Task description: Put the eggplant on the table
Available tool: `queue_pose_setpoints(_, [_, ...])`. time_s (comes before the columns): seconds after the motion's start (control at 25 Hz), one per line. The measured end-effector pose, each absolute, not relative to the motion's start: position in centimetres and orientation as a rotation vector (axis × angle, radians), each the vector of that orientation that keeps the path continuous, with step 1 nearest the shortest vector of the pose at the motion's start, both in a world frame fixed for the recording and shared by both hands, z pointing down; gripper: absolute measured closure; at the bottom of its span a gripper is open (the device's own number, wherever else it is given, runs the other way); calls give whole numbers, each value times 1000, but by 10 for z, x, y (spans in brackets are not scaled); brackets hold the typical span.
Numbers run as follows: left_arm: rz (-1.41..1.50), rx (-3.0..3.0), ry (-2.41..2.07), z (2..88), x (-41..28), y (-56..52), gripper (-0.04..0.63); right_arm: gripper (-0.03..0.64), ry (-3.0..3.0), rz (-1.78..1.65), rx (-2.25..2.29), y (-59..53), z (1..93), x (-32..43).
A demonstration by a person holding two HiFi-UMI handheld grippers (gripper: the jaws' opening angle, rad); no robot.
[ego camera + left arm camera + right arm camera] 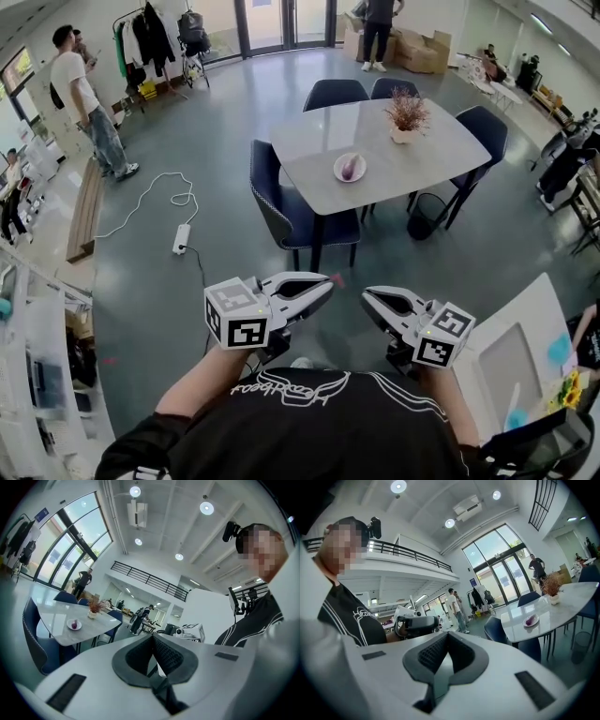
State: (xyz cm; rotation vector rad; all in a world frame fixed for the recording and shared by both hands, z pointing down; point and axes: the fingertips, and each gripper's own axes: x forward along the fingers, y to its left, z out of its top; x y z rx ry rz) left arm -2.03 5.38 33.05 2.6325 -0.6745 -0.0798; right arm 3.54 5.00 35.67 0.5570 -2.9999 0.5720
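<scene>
Head view, purple eggplant [349,169] on small white plate [338,175], atop pale grey oval table [441,141], well apart from left gripper [326,283] and right gripper [367,294], both closed tight, empty.

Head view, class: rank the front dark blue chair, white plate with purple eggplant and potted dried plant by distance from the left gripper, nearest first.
1. Dark blue chair, before the table.
2. White plate with purple eggplant, mid-table.
3. Potted dried plant, farther back.

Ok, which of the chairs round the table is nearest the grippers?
The dark blue chair at the table's near-left edge, lowest in the head view. The other chairs stand along the far edge and at the right end.
</scene>
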Motion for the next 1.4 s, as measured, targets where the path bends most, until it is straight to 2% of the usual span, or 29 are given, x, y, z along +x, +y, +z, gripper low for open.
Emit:
queue_pose_setpoints(0.32, [-83, 2657, -670, 318, 5, 74, 586, 611, -3037, 570, 566, 65, 343, 59])
queue_pose_setpoints(1.4, [-3, 2685, -688, 316, 15, 95, 586, 611, -3051, 511, 575, 81, 328, 64])
